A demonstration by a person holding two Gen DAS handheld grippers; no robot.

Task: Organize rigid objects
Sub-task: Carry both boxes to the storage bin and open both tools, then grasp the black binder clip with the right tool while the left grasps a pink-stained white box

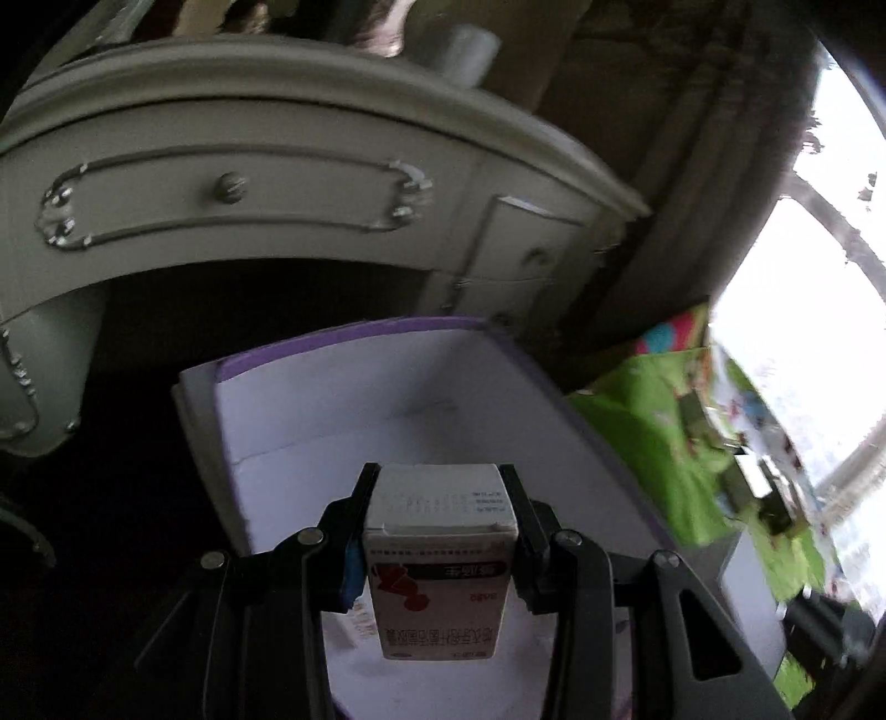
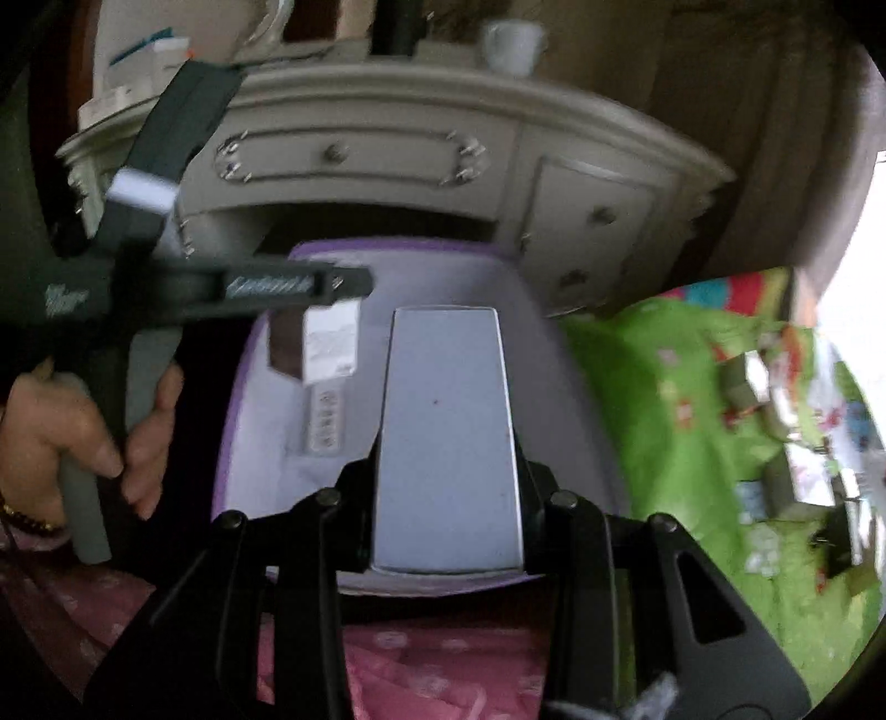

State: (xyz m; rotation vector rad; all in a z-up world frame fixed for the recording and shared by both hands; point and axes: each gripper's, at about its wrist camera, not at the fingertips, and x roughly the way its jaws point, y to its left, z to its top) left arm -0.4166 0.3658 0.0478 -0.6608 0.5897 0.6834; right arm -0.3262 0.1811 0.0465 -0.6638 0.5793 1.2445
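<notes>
Gripping a small white carton with a red mark (image 1: 440, 559), your left gripper (image 1: 440, 498) has its jaws pressed against the carton's two sides, and the carton hangs over the open purple-rimmed bin (image 1: 354, 332) with its white lining. From the right wrist view, your right gripper (image 2: 447, 487) clamps a plain pale box (image 2: 446, 432) between its jaws, long side running away from the camera, also above that bin (image 2: 232, 421). In the same view your left hand (image 2: 83, 437) wraps the grey handle of the other tool, whose carton (image 2: 324, 343) shows over the bin's far left corner. A flat white strip (image 2: 325, 423) lies inside the bin below it; what it is you cannot tell. Behind the bin stands a cream dressing table (image 1: 238, 138) with knobbed drawers, a white cup (image 2: 512, 44) on top. To the right, a green patterned bedcover (image 2: 692, 421) carries several more small boxes, blurred.
</notes>
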